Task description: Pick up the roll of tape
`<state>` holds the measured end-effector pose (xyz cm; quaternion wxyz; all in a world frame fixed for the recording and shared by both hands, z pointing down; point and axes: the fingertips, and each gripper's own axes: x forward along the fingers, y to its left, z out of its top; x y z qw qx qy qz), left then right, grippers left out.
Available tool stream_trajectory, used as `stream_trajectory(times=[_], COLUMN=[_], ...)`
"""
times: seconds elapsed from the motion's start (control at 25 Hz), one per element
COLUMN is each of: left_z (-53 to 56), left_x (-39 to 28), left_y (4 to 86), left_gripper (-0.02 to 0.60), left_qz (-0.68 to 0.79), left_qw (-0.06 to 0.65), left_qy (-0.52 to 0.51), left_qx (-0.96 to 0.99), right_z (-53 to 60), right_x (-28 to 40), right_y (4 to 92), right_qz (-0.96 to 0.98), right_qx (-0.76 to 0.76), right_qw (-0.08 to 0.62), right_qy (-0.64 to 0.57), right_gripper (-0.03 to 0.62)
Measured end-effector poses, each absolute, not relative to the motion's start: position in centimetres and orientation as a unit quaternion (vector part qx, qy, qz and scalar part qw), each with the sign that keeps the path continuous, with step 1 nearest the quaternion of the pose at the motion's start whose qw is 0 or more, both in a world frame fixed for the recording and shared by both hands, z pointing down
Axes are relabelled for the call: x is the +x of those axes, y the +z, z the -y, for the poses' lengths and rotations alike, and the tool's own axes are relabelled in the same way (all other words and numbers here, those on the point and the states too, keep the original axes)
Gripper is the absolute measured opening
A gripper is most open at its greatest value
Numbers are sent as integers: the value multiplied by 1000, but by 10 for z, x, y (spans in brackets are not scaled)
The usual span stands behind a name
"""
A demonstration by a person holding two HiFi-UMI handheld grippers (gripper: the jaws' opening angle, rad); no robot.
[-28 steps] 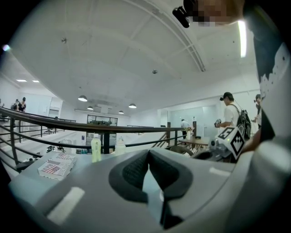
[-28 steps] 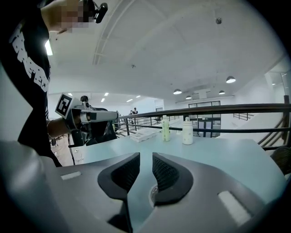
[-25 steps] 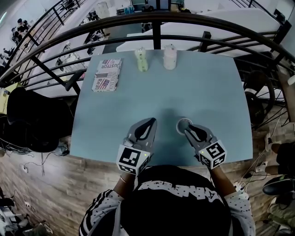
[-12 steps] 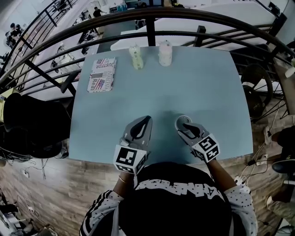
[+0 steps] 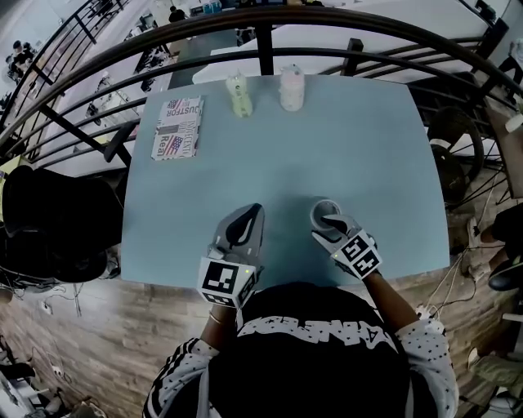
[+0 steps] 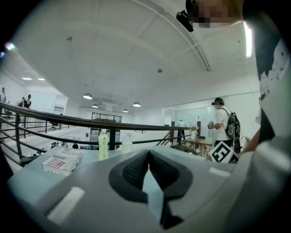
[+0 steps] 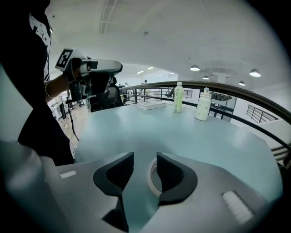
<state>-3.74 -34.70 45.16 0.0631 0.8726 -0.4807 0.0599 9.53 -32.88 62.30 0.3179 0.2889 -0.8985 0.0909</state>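
- The person's black top with white letters [image 5: 319, 339] was nearest, just past the near edge of the desk [image 5: 359, 147].
- The left claw [image 5: 256, 209] was over the near edge, a little left of the middle.
- Its two jaws were pressed together, with nothing between them.
- The right claw [image 7: 144, 164] was over the near edge too, a little right of the middle.
- Its jaws stood apart, with a gap between them.
- The roll of tape [image 5: 324, 214] lay flat on the desk near the near edge, right at the tip of the right claw.
- In the right gripper view, a bit of the white ring showed in the gap, close up against the right-hand pad [image 7: 170, 175].
- The other pad was not touching the roll.
- I could not tell if the right-hand pad was in the hole of the roll or just over it.
- The two claws were apart from each other, side by side.
- The middle of the pale blue desk was bare.
- A flat box with a flag picture [image 5: 176, 139] lay near the far left corner.
- A green bottle [image 5: 238, 95] stood upright at the far edge.
- A white bottle [image 5: 291, 87] stood just beside it, on its right.
- A dark curved rail [image 5: 270, 16] ran past the far edge.
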Motion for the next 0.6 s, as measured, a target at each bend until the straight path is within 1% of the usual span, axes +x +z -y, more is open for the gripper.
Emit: stream_trajectory(times=[0.4,0.6], left_z=[345,345], left_x=[-46,-48], left_y=[450,452], left_gripper=[0,0], left_qz=[491,495], left_qw=[60,63], left_qy=[51,51], left_qx=[867,865], right_z=[329,328], right_x=[103,103], right_y=[659,671], right_qz=[874,867], right_qx=[266,253], right_qw=[400,424], right_qy=[67,65], right_gripper=[169,167])
